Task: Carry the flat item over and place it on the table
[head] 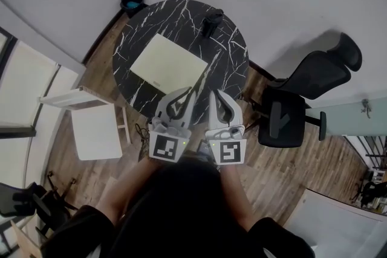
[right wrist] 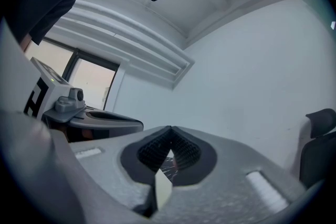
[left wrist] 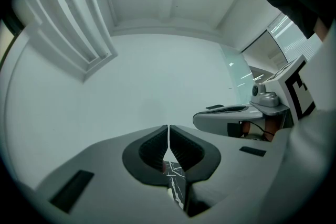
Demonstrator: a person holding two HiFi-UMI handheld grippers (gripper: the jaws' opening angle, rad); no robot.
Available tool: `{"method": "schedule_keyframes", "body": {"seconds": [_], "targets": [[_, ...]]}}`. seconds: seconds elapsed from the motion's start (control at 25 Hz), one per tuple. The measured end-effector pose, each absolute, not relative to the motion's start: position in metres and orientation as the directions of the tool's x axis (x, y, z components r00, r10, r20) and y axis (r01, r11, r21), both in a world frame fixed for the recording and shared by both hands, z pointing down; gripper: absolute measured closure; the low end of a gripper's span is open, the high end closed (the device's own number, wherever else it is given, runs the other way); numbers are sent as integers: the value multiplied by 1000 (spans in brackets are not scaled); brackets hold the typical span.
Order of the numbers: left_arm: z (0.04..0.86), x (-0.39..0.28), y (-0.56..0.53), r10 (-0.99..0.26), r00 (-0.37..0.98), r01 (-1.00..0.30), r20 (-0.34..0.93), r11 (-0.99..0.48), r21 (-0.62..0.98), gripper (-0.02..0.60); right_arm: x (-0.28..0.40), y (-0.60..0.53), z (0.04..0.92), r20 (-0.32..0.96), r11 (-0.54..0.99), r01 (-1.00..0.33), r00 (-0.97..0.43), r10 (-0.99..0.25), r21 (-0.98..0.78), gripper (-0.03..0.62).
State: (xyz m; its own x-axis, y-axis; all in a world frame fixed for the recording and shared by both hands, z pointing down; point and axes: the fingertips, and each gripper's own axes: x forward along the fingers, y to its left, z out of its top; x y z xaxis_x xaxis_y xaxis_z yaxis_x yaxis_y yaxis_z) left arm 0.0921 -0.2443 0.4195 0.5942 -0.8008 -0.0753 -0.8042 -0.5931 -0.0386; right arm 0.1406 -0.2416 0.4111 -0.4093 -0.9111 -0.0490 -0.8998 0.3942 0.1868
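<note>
At far left, white chair on the wood floor, just beside the round black marble table. Behind the table's far-left edge, small dark bowl on the floor. On the tabletop, left of centre, pale yellow flat item, lying flat and turned at an angle, one corner pointing toward the near rim.

Next, left gripper, held level over the near rim, tip just at that near corner of the flat item. In the left gripper view, ribbed dark pads pressed together, nothing between them, only veined marble showing through the slot below.

Near the table's far edge, upright dark cup, well apart from the flat item.

Close beside the left tool, right gripper, also level, over bare marble. In the right gripper view, jaws closed tight and empty, a pale sliver showing in the gap beneath.

At right, black office chair, near the table.
</note>
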Motion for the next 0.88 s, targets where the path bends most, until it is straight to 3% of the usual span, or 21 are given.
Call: {"method": "schedule_keyframes", "body": {"seconds": [0.36,0.52,0.88], "targets": [[419,87,-251,-791,606,-795,-82,-599,-91,569,141,-250,417,-36,390,-909,-399,-916,150,599],[432,91,-253,-802,597,-802,-14,-597,-23,569,147,-253,418,-33,387,-909,-396,-918,158,599],[438,83,-270,-809,588,-809,-19,-588,-14,569,144,-268,430,-8,385,-911,-391,-920,149,599]]}}
